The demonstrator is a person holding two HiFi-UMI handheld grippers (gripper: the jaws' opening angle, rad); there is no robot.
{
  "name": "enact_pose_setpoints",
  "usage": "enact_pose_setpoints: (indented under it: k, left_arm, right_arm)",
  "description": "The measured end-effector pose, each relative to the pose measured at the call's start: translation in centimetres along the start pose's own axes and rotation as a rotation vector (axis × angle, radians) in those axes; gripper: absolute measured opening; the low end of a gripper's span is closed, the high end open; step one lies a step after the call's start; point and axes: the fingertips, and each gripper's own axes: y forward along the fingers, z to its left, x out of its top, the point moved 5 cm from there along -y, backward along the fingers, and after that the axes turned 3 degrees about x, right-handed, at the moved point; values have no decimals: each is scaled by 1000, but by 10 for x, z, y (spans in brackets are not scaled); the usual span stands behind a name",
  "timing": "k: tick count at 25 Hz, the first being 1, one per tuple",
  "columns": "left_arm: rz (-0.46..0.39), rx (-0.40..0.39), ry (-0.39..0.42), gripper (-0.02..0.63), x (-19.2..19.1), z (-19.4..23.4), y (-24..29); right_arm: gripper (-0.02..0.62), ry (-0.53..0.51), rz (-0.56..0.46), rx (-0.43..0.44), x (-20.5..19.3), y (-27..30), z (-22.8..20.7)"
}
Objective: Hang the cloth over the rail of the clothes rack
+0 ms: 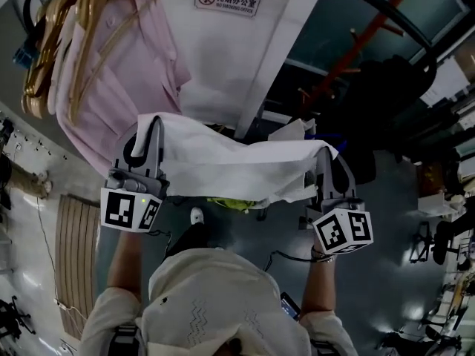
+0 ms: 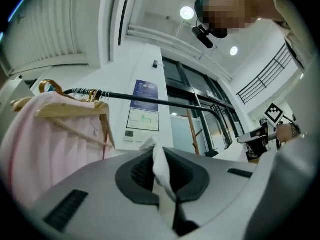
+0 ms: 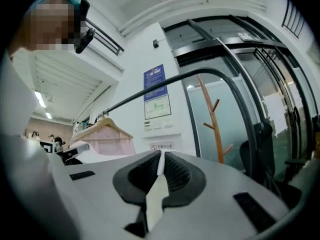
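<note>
Office w/ rack rail (image 2: 150, 100) ahead: left gripper (image 1: 145, 133) & right gripper (image 1: 327, 158) raised level, both clamping cloth (image 1: 230, 165).

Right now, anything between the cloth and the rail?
Nothing visible. Left gripper and right gripper hold the cloth below the rail; its span ahead is bare, pink shirts hang further left.

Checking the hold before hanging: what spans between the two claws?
A white fabric cloth, pinched by the left claw and right claw, spans the gap, seen in the head view.
</note>
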Motion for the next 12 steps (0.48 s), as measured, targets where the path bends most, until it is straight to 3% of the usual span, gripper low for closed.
enact_pose_setpoints:
  k: [5,12]
  left_arm:
    - [-137,-94,80,20,55,23,60]
    - [-285,-141,155,20,122,54,115]
  right_arm:
    - [25,-60,-132,-16,77,43,4]
    - [25,-172,-237,-23,150,78,19]
